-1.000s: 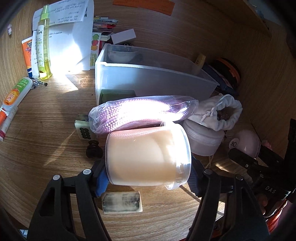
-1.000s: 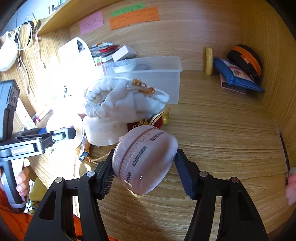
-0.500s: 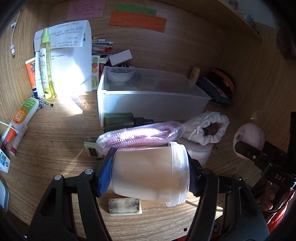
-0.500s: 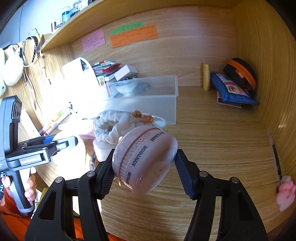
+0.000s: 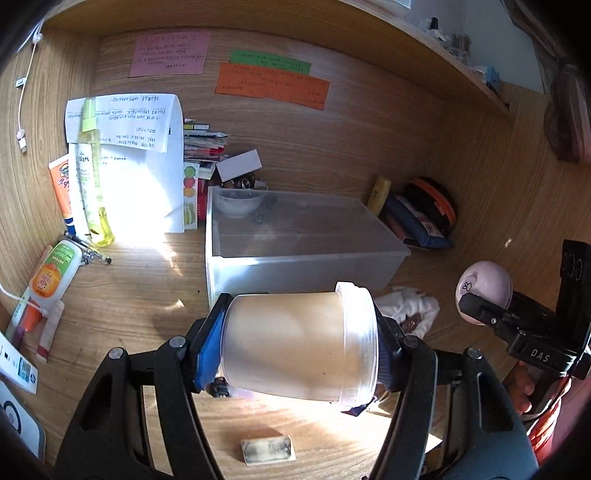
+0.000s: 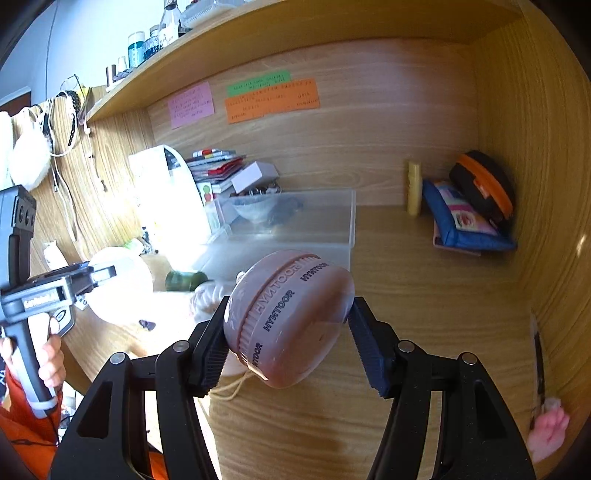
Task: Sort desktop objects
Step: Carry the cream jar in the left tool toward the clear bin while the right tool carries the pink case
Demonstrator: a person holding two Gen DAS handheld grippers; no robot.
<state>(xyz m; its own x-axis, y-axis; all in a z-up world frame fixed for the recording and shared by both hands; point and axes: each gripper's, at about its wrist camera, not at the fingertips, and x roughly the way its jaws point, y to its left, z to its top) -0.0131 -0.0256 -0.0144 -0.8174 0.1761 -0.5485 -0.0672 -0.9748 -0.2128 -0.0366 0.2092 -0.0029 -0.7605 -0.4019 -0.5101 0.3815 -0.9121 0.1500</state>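
The jar point(image 5: 295, 343), frosted w/ a clear lid, lies sideways between the pads of the left gripper point(image 5: 301, 350); pads press its base and lid, about half open, so it's held; it hangs above the desk point(image 5: 122, 295), just in front of the clear bin point(image 5: 306, 258); a sec ago it sat low among the clutter w/ a purple rope bag touching its top; now it's lifted clear, the rope bag is gone from view behind it, and the bin interior shows from higher up; the small block point(image 5: 267, 448) on the desk looks smaller and further below.

The pink case point(image 6: 288, 317), printed HYNTOOR, is clamped in the right gripper point(image 6: 288, 332), jaws roughly half open and pressing both sides; grip looks unchanged vs. before; it's raised too: the white pouch point(image 6: 207, 299) that earlier stood beside and above it now sits low, mostly hidden behind the case; the shelf point(image 6: 295, 33) and notes point(image 6: 271, 99) on the back wall have come into fuller view.

Bin holds a bowl point(image 5: 238, 201) at its far end; behind it books point(image 5: 205, 142) and paper point(image 5: 140, 166); bottle point(image 5: 92, 173) and tubes point(image 5: 51, 275) at left; blue pouch point(image 6: 461, 221) and black-orange case point(image 6: 484, 188) in the right corner; each gripper shows in the other's view, hand on the grip.
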